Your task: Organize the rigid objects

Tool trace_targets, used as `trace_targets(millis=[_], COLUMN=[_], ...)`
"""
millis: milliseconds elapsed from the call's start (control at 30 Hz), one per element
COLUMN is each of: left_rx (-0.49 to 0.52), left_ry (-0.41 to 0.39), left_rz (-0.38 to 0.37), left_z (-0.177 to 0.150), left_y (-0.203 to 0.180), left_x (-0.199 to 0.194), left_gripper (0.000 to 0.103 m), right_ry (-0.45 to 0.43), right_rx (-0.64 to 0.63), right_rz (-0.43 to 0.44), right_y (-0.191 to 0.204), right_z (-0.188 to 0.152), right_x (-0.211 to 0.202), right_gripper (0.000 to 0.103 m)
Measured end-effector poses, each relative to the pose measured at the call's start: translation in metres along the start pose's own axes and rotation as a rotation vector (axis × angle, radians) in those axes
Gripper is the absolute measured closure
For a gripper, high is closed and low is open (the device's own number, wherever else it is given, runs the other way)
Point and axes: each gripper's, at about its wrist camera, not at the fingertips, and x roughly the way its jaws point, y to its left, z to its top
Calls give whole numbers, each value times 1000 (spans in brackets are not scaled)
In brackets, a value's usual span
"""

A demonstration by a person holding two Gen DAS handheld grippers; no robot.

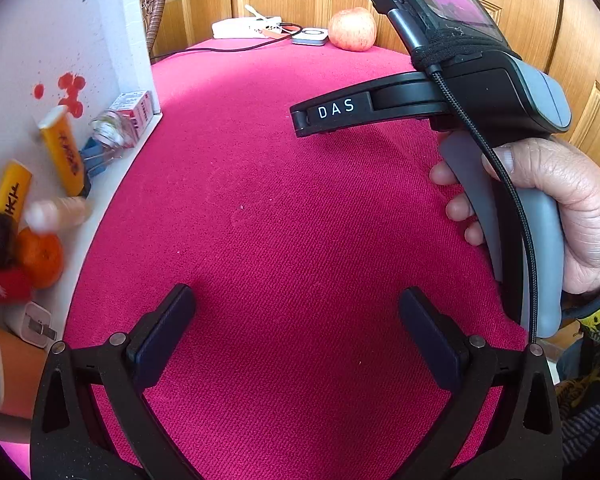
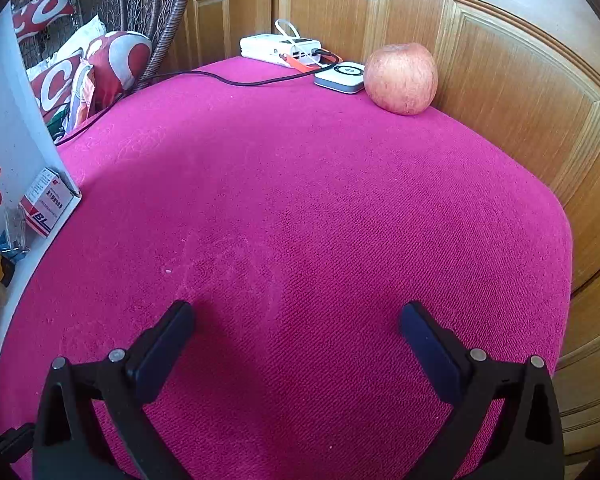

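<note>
While both hand-held grippers, left (image 1: 296, 312) and right (image 2: 296, 328), gape empty, the round pink-red apple (image 2: 401, 78) sits well beyond on the magenta-clothed tabletop (image 2: 300, 208).

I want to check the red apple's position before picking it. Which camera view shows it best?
The right wrist view: the round red apple sits large and sharp beside a white square charger pad. The left wrist view shows it smaller and farther away.

black jaws, grey handle (image 1: 540, 240), braided cable (image 1: 512, 200)
</note>
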Motion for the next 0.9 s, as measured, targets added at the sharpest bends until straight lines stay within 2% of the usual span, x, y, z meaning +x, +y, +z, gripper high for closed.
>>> trace_targets(millis=[900], left_rx=[1], left_ry=[2], left_rz=[-1], left_z=[2], left_y=[1], left_x=[1], left_gripper=[0], right_ry=[-1], right_rx=[0], right_rz=[0], right_y=[-1], right_z=[-2], right_x=[-1], right_gripper=[0])
